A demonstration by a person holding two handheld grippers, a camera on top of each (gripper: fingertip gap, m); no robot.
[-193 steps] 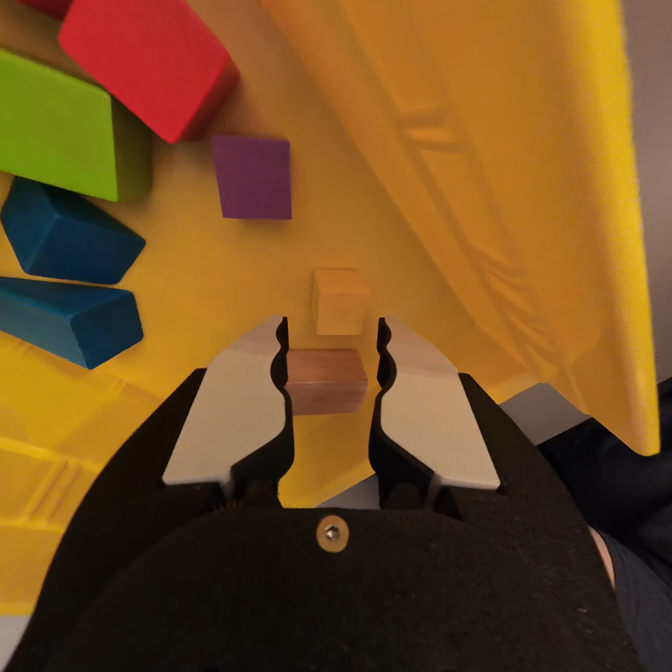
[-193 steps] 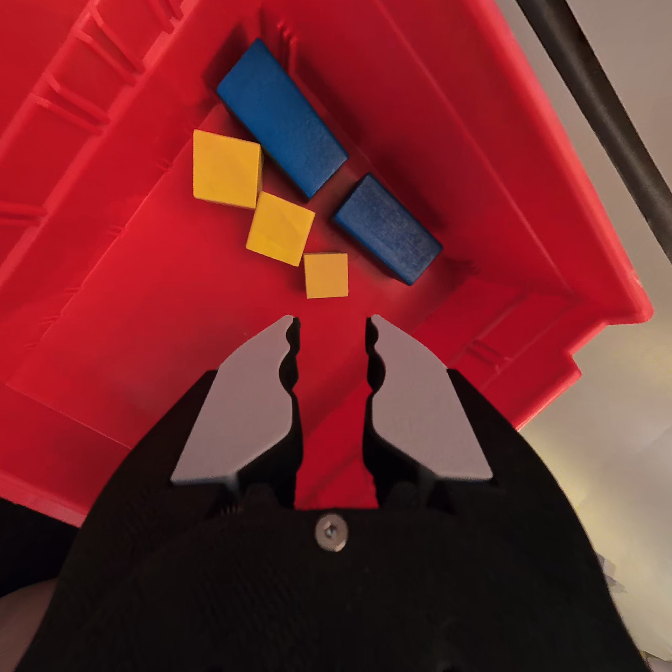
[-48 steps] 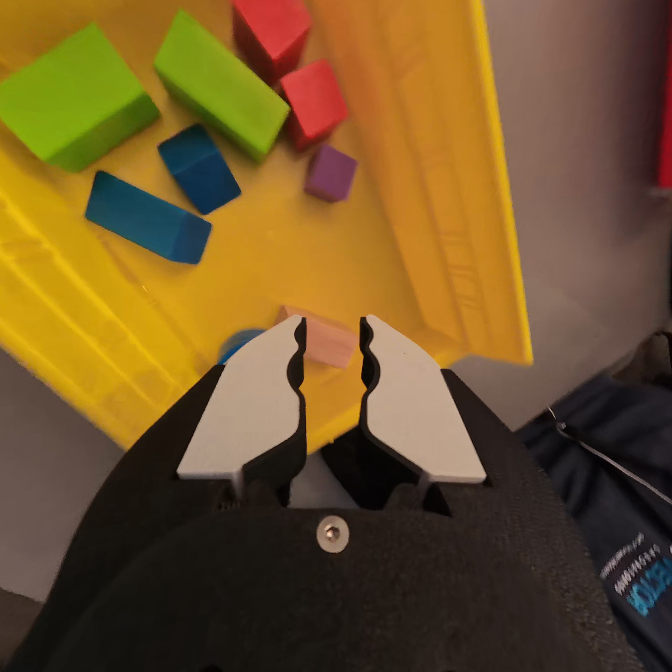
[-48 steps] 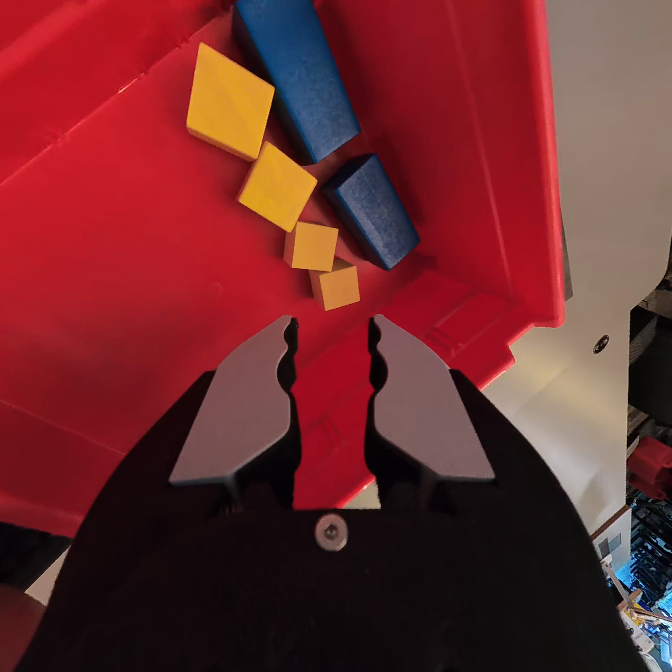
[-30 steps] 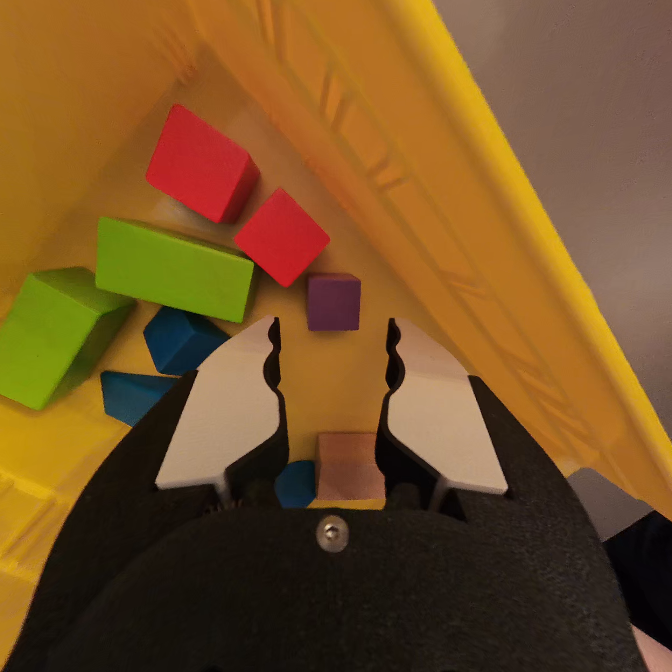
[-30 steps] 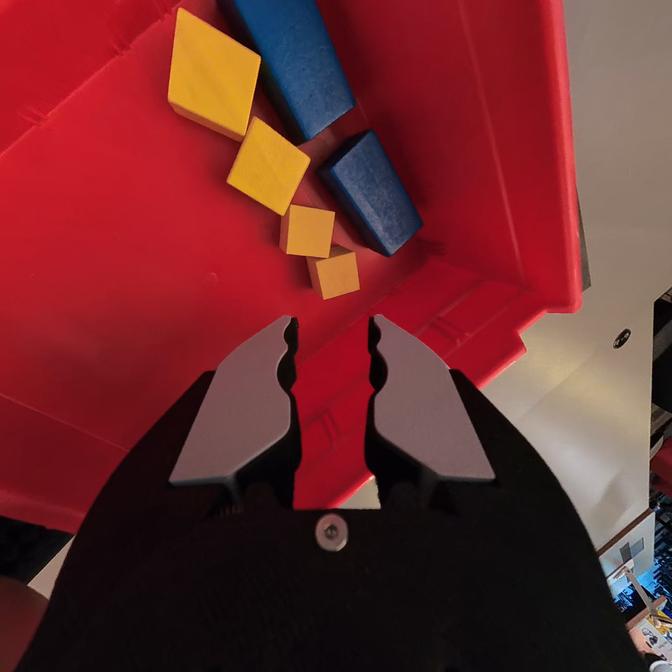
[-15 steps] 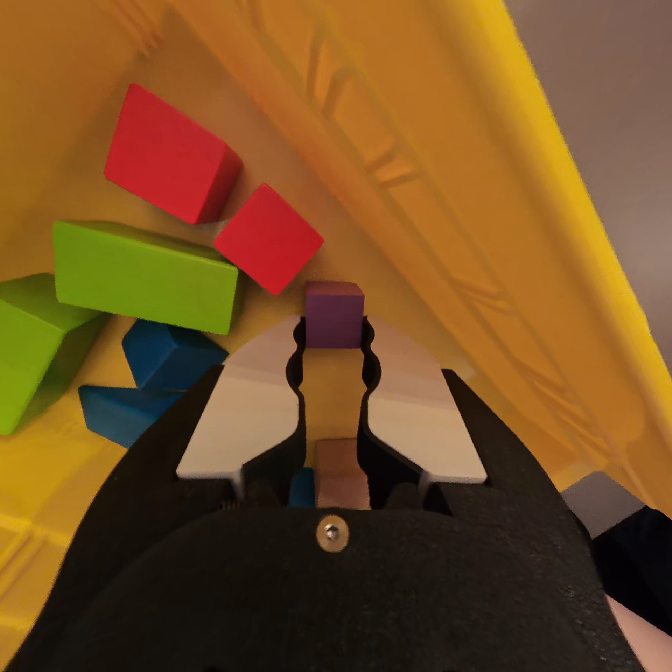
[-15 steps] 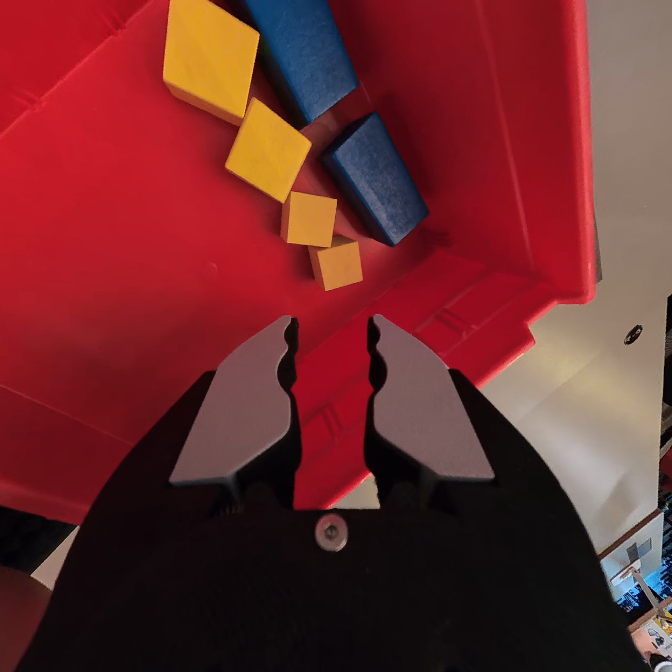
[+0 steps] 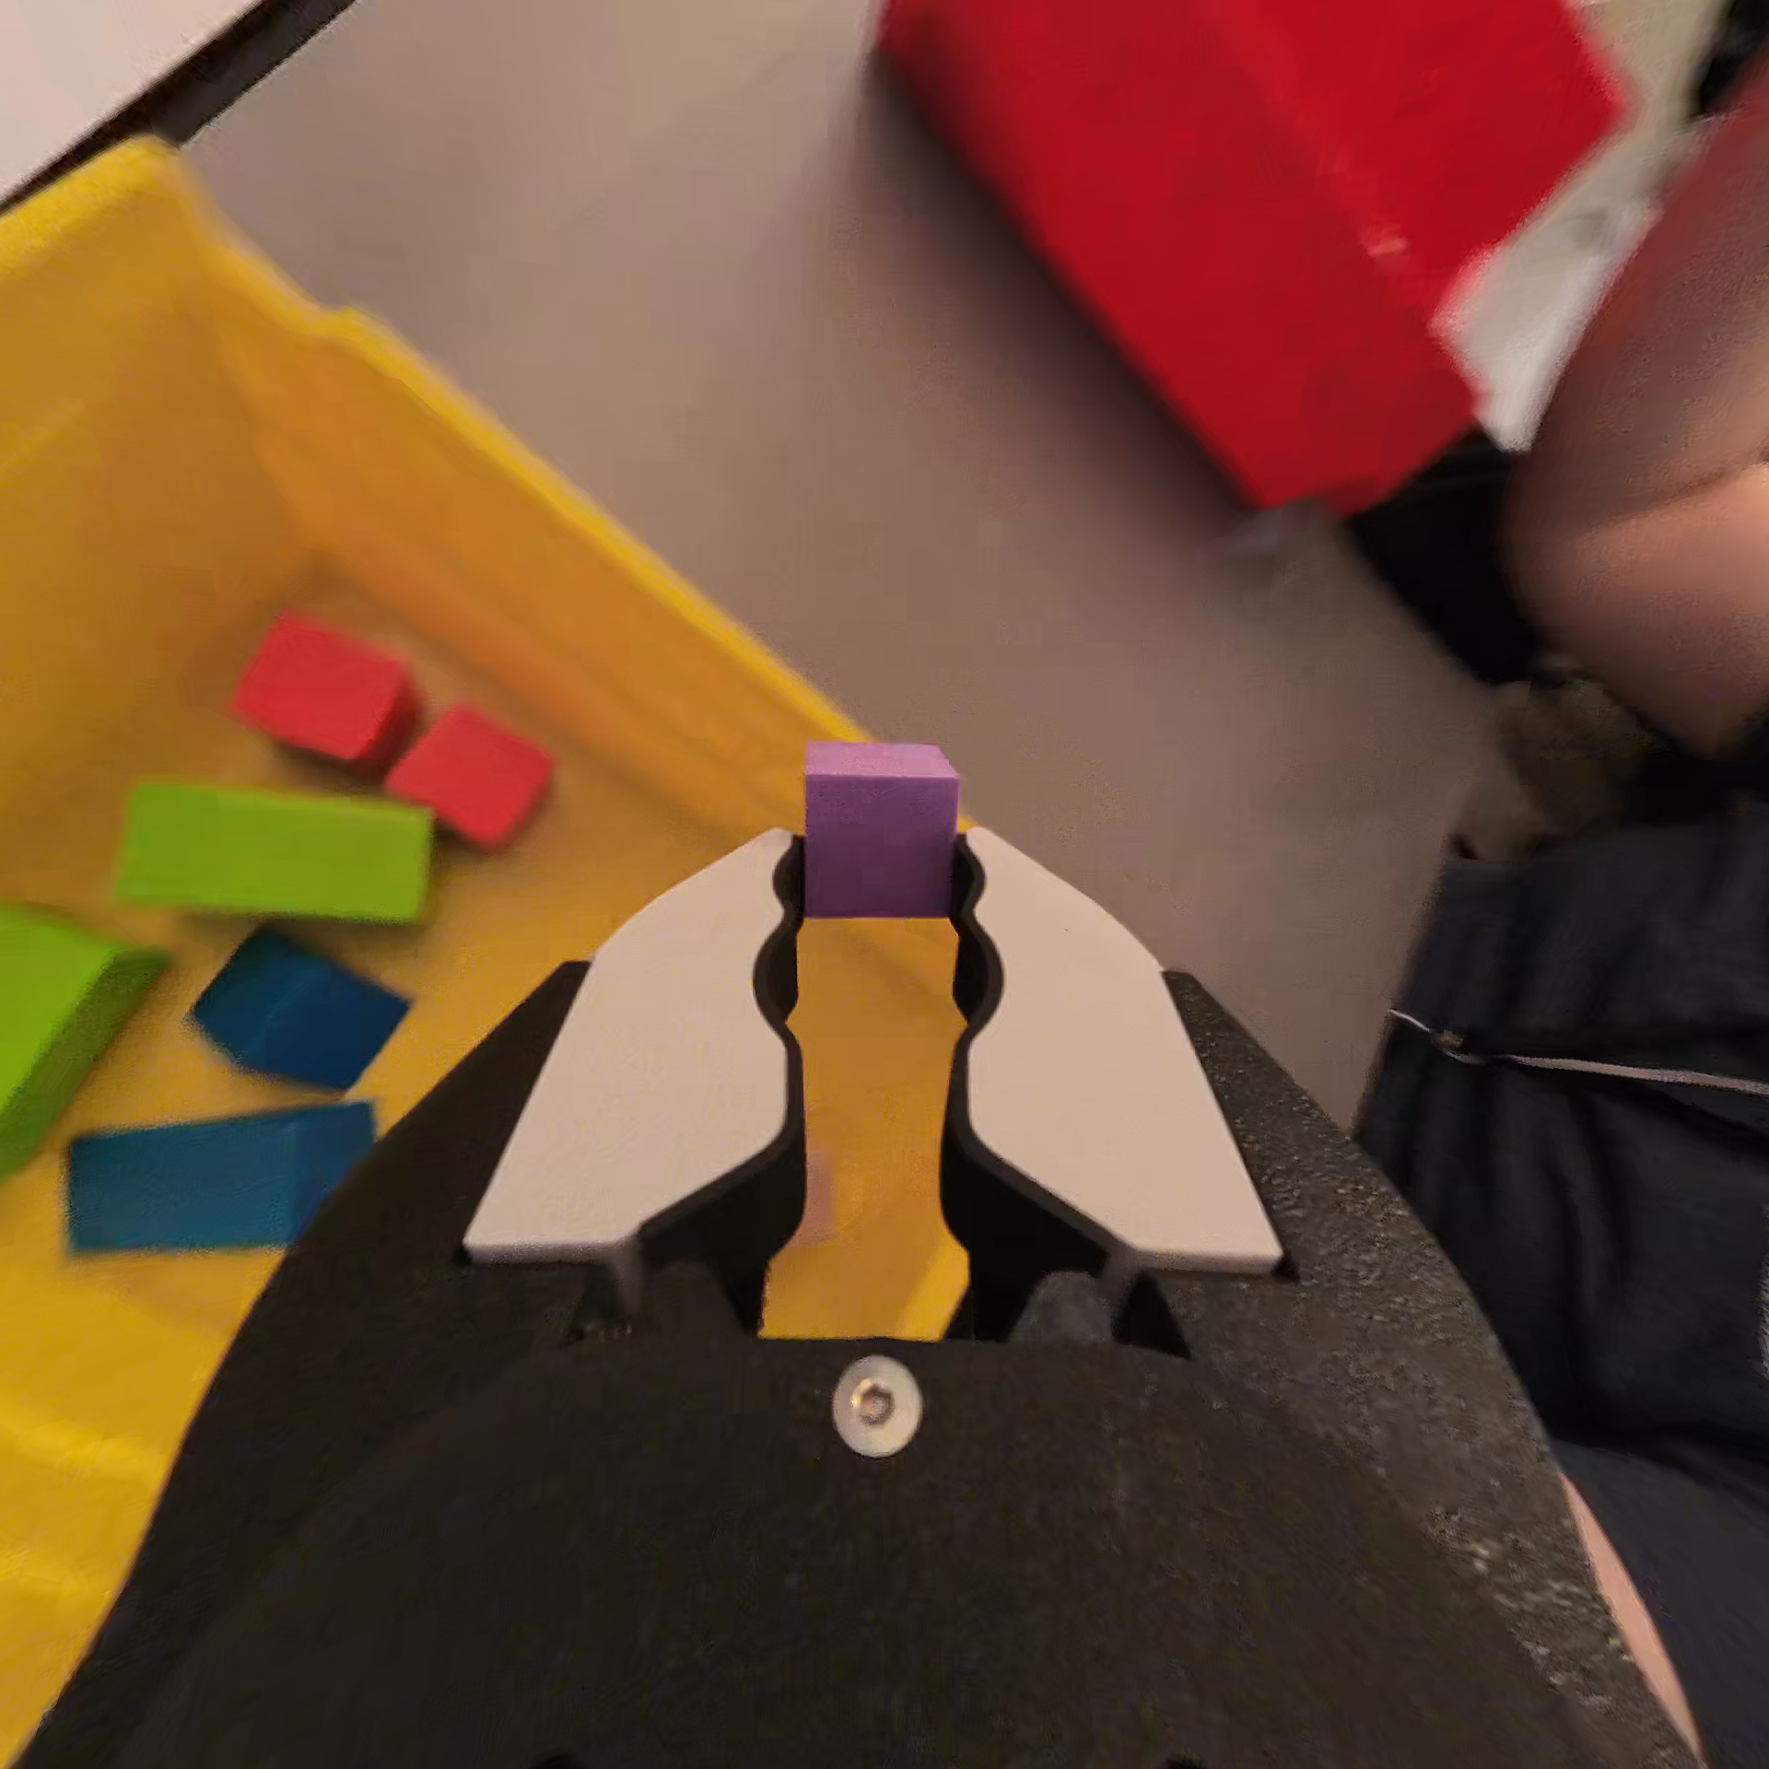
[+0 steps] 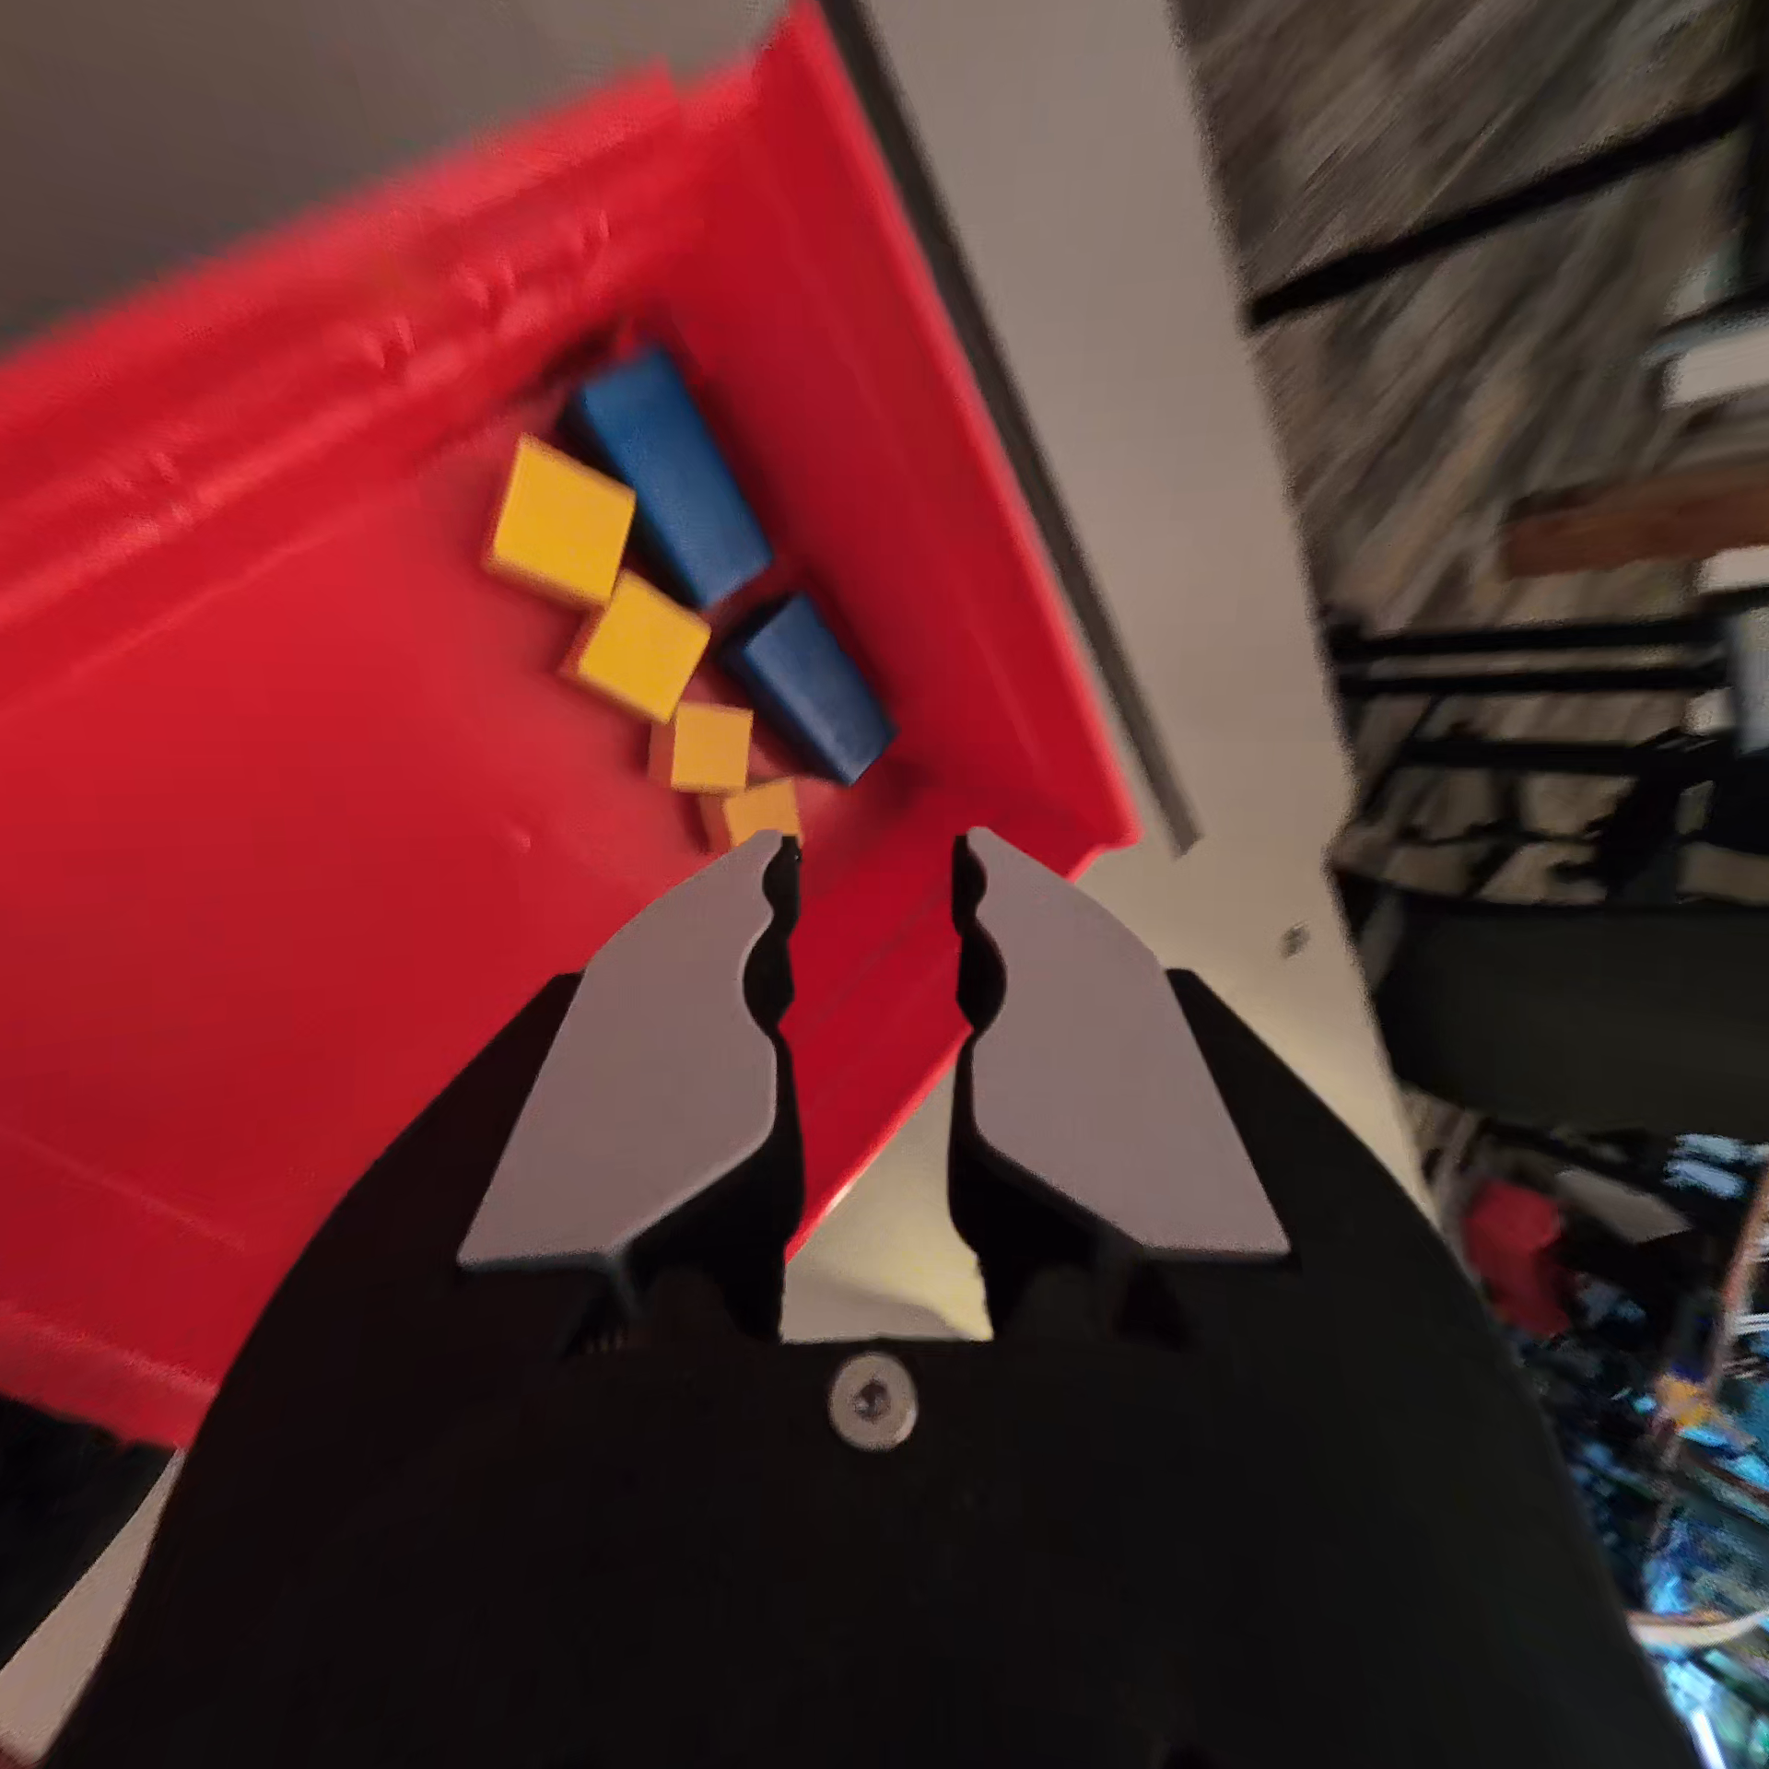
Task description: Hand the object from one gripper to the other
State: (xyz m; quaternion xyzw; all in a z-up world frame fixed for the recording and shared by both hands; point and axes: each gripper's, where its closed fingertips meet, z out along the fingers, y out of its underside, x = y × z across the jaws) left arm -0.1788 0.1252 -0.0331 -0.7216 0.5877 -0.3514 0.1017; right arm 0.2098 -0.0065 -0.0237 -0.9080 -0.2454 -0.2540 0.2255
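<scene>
The yellow bin (image 9: 144, 402) is the largest thing in the left wrist view and serves as the landmark there. It lies on a grey table (image 9: 862, 402), filling the left side of the picture. Beyond the bin's far rim, across bare table, sits a red bin (image 9: 1197, 220), blurred by motion. In the right wrist view the red bin (image 10: 239, 766) is seen from above and open.

Inside the yellow bin, toward its far wall, lie two red blocks (image 9: 325, 691), touching or nearly so. Just nearer than these lies a long green block (image 9: 273, 852), with a second green block (image 9: 48, 1015) at the picture's left edge. Nearer still lie two blue blocks (image 9: 297, 1010), one behind the other.

The left gripper (image 9: 879, 862) hangs above the yellow bin's right rim, its jaws pinching a small purple cube (image 9: 879, 833) at the very tips; the cube sits clear of the bin floor.

In the red bin two blue blocks (image 10: 670, 469) lie end to end along the right wall, and four yellow blocks (image 10: 560, 522) run in a diagonal line beside them, probably touching corner to corner, though blur makes that unsure. The right gripper (image 10: 871, 852) hangs over this bin's near corner with its jaws spread and nothing between them.
</scene>
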